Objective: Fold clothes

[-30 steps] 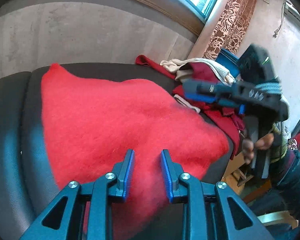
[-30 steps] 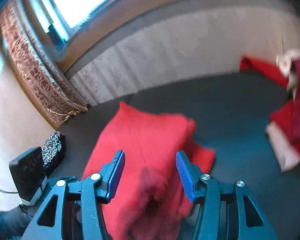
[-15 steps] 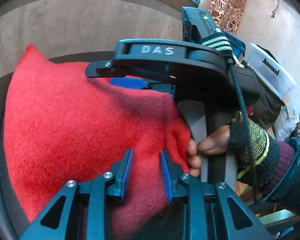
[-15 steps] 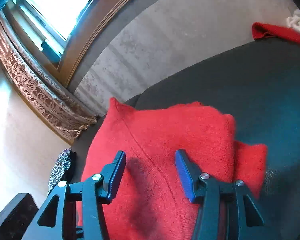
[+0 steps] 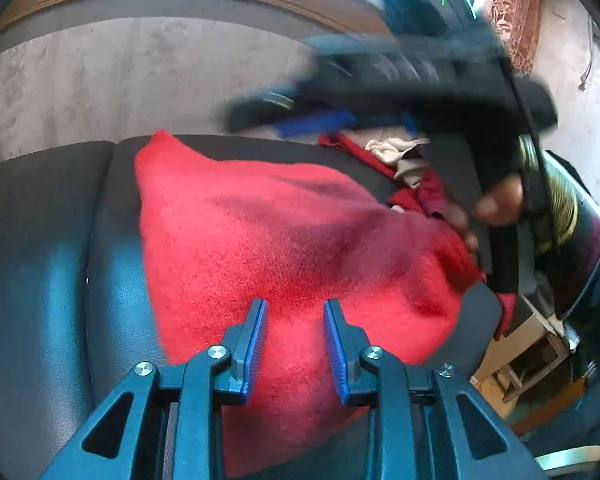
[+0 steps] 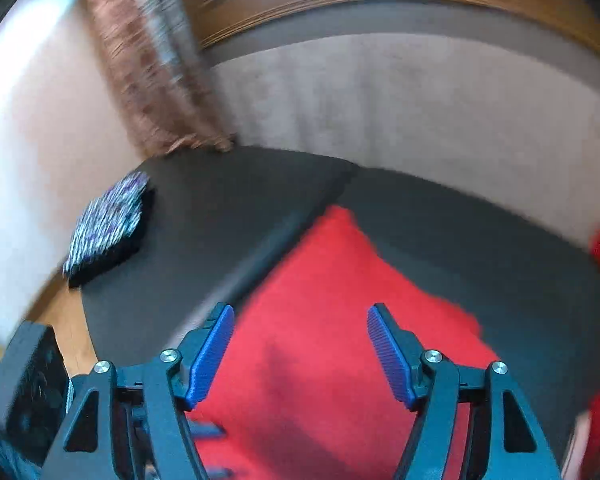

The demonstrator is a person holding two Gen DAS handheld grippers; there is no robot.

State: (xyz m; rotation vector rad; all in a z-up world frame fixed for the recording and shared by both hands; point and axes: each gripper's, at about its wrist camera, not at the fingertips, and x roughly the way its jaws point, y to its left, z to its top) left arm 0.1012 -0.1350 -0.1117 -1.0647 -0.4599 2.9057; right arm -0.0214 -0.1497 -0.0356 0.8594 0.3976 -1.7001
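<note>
A folded red woollen garment point(image 5: 284, 248) lay on a dark cushioned seat point(image 5: 40, 240), directly below and ahead of the left gripper point(image 5: 295, 334), whose blue pads point(image 5: 256, 340) stood a narrow gap apart and were easing wider, with the cloth showing behind them but no grip visible. The right gripper point(image 6: 300, 354), blurred in the left wrist view above the garment's far right side, had its jaws well apart and opening, the red knit beneath them and not pinched. A heap of unfolded red and cream clothes point(image 5: 400, 160) sat beyond the garment, to the left gripper's upper right. A speckled dark bundle point(image 6: 108, 228) lay well to the right gripper's left, by a patterned curtain point(image 6: 148, 72)
</note>
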